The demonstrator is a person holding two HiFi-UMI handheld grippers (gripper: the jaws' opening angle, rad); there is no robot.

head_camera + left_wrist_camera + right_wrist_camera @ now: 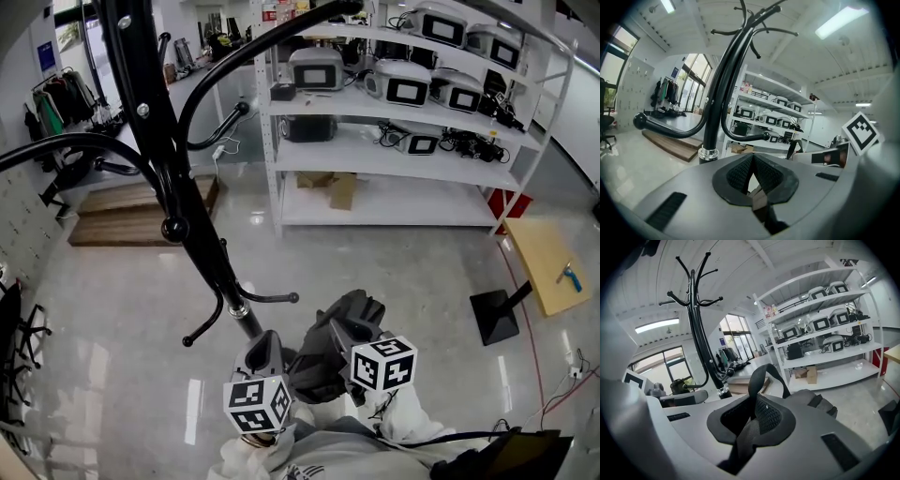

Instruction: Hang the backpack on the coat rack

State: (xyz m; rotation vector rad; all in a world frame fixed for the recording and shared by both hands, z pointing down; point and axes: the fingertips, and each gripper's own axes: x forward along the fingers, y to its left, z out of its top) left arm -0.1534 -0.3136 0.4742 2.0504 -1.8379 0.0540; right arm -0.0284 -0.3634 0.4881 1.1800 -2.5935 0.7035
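Note:
A black coat rack (178, 187) with curved hooks rises at the left of the head view, its pole meeting the floor just ahead of me. The dark grey backpack (330, 356) hangs low beside the pole's foot. My right gripper (354, 330) is shut on the backpack's top strap (764, 376), which loops up out of the jaws (755, 401) with the bag's body (813, 404) behind. My left gripper (265, 354) sits just left of the bag, near the pole. Its pads (751, 159) meet at the tips with nothing seen between them. The rack (717, 108) stands close ahead of it.
White shelving (394, 122) with grey devices and cardboard boxes lines the back. A low wooden platform (141, 211) lies behind the rack. A yellow table (548, 262) and a black stand base (495, 317) are at right. Chair legs (21, 337) show at the left edge.

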